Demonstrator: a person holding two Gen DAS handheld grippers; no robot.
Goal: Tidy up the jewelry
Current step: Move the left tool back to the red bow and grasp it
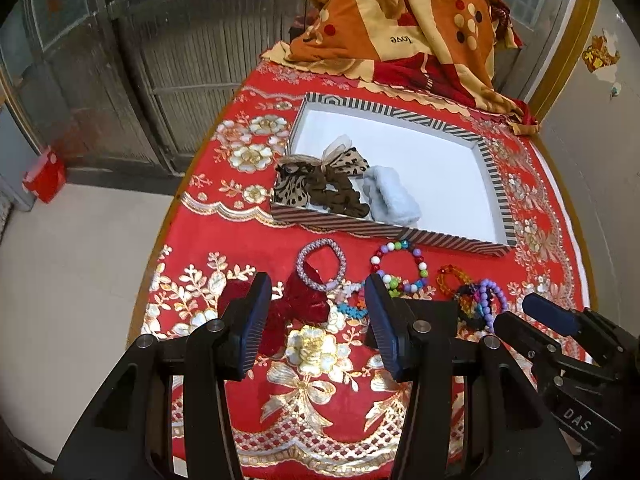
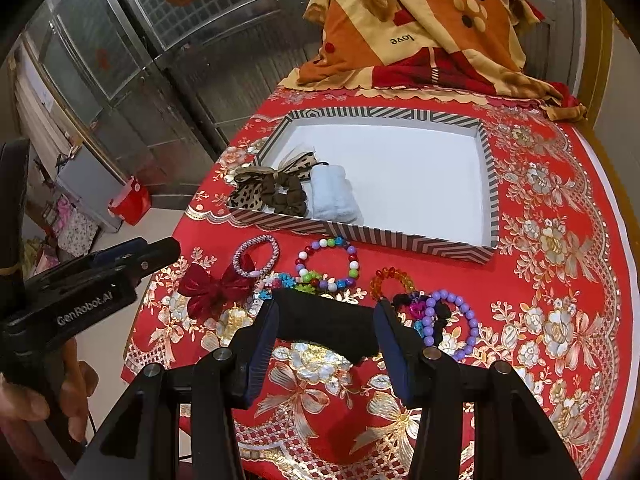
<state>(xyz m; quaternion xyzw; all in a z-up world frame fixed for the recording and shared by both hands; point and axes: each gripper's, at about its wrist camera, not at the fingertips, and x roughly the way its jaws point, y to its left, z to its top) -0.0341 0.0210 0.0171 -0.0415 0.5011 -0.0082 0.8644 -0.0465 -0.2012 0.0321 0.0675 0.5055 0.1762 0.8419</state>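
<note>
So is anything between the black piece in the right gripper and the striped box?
Only beaded bracelets, flat on the cloth, and the striped box's low near wall lie ahead of the black piece in the right gripper; both look passable from above.

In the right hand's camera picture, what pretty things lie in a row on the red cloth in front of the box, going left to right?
Red bow → pink beaded bracelet → colourful bead bracelet → orange bead bracelet → purple bead bracelet.
</note>
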